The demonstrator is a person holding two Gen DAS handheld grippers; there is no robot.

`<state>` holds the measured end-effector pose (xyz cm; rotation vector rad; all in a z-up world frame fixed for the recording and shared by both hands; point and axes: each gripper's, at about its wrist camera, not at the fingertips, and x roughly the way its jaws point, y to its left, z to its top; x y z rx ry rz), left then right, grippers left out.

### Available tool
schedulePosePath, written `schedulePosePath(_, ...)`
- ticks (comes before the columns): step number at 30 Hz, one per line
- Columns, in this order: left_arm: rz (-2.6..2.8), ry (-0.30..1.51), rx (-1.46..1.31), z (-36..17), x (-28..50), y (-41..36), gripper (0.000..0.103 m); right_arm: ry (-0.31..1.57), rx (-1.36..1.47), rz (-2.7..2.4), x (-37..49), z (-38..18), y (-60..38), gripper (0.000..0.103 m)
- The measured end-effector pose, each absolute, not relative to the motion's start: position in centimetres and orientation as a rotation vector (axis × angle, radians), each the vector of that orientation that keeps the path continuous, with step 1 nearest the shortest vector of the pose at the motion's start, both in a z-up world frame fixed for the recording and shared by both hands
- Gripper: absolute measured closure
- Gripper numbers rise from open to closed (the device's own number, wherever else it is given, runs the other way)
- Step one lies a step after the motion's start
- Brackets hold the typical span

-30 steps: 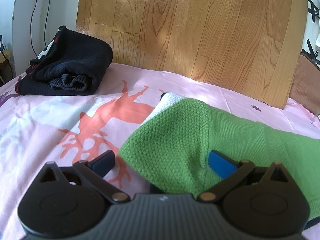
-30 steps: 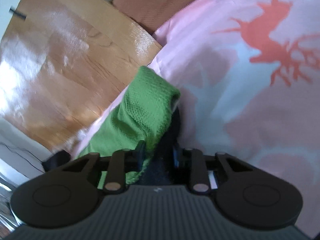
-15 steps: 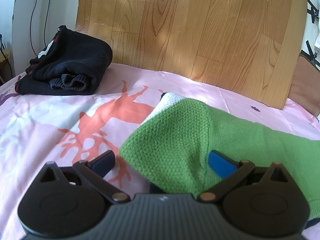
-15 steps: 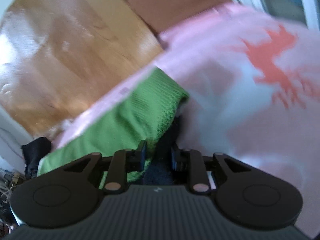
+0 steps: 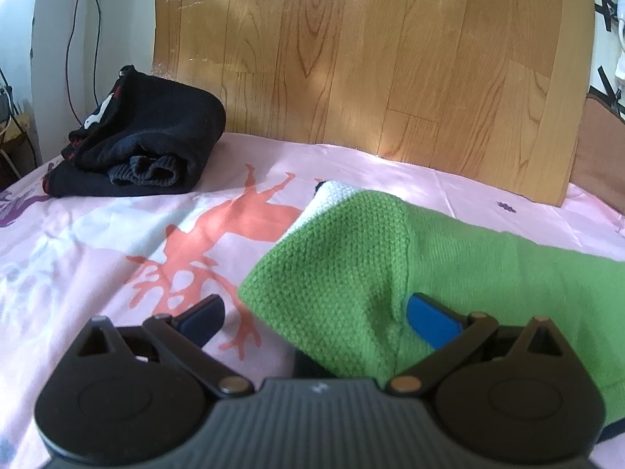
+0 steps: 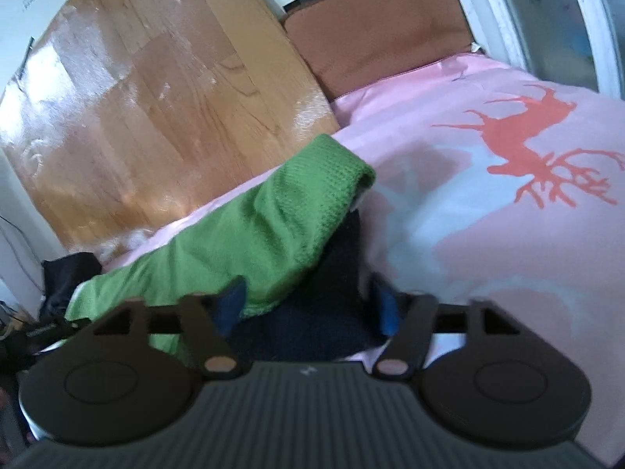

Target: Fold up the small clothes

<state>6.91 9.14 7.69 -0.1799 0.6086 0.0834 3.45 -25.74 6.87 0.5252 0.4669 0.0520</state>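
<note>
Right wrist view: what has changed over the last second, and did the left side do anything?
The right gripper has opened: its fingers, earlier pinched on the green knit garment, now stand apart, and its view has swung. The left gripper stays open and still over the garment; the folded black clothes are unmoved.

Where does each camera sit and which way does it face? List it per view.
Left wrist: on the left tool, low over the pink sheet, facing the wooden board; open fingers straddle the green knit garment.
Right wrist: on the right tool, tilted, facing the same board; fingers apart around dark cloth.
Shared: garment, sheet, board.
</note>
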Motion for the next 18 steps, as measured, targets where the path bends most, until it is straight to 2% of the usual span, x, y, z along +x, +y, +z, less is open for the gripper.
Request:
schedulePosePath(10,0.137,0.566,-0.052,7.9,5.1,7.6,0.000,0.436,0.630,0.080,2.8,6.4,-26.7,0.024)
schedulePosePath(18,0.162,0.552,0.003,8.1,5.0,6.9,0.000,0.418,0.671,0.102,2.5,6.2,-27.2,0.019)
